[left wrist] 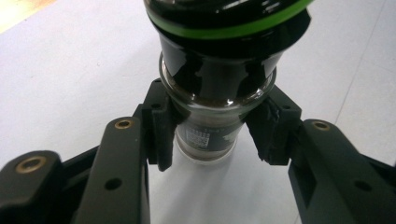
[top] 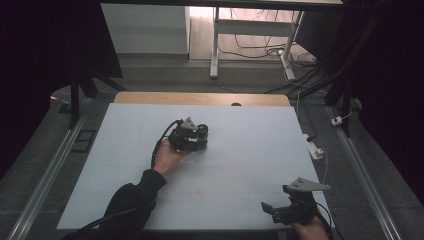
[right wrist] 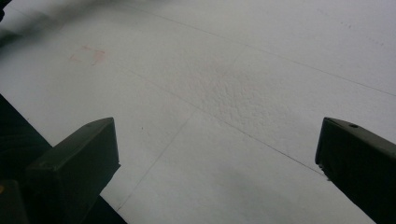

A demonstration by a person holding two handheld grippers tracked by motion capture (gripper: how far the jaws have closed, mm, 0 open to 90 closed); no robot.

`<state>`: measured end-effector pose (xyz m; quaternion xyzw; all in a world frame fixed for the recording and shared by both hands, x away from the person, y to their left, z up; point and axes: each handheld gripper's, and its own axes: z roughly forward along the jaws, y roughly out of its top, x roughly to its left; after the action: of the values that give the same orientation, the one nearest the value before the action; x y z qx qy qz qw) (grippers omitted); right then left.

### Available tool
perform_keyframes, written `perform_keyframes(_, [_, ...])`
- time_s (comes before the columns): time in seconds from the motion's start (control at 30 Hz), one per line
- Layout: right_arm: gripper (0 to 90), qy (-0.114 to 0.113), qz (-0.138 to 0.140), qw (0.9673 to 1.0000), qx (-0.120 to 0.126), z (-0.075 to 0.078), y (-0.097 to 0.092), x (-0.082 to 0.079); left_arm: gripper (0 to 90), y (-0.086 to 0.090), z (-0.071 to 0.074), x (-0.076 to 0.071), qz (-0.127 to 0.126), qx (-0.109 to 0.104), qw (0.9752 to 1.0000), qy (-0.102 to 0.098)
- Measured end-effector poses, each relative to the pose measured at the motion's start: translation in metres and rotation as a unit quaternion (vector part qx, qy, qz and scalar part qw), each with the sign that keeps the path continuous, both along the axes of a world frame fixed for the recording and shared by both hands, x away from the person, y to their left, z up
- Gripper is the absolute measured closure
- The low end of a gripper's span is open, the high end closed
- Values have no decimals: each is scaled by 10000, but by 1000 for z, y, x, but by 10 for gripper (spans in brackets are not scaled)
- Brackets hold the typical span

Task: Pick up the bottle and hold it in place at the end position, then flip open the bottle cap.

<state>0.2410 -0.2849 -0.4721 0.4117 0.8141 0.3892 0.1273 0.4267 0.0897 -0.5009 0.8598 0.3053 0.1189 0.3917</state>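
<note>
A small glass jar [top: 202, 132] with dark contents and a black lid ringed in green sits at the middle of the white table sheet [top: 250, 145]. My left gripper [top: 196, 140] comes at it from the left. In the left gripper view the jar [left wrist: 215, 79] stands between the pads, both pressed against its lower body, so my left gripper [left wrist: 212, 133] is shut on it. My right gripper [top: 278, 210] rests at the near right edge of the sheet. There its jaws stand wide open over bare sheet [right wrist: 243, 84] with nothing between them, as the right gripper [right wrist: 217, 154] view shows.
A faint red mark [top: 196, 195] lies on the sheet near the front. A white power strip [top: 314, 149] with a cable hangs off the table's right edge. A wooden strip [top: 200, 98] borders the far side. Desk legs and cables [top: 260, 45] stand on the floor beyond.
</note>
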Motion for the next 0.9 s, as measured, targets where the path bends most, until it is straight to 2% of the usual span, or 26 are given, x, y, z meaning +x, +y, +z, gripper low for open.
perform_keyframes(0.1, [0,1,5,10000,-4,0,0,0,537,-1,-3,1,12,-62,10000,24])
perform_keyframes(0.23, [0,-6,3,10000,-6,0,0,0,536,-3,-8,0,13,-4,10000,-23])
perform_keyframes(0.53, [0,-12,11,10000,-16,0,0,-1,536,-4,-9,-2,46,20,10000,-53])
perform_keyframes(0.9, [0,-29,-22,9999,101,2,-2,-1,536,-4,-9,-2,36,21,10000,-22])
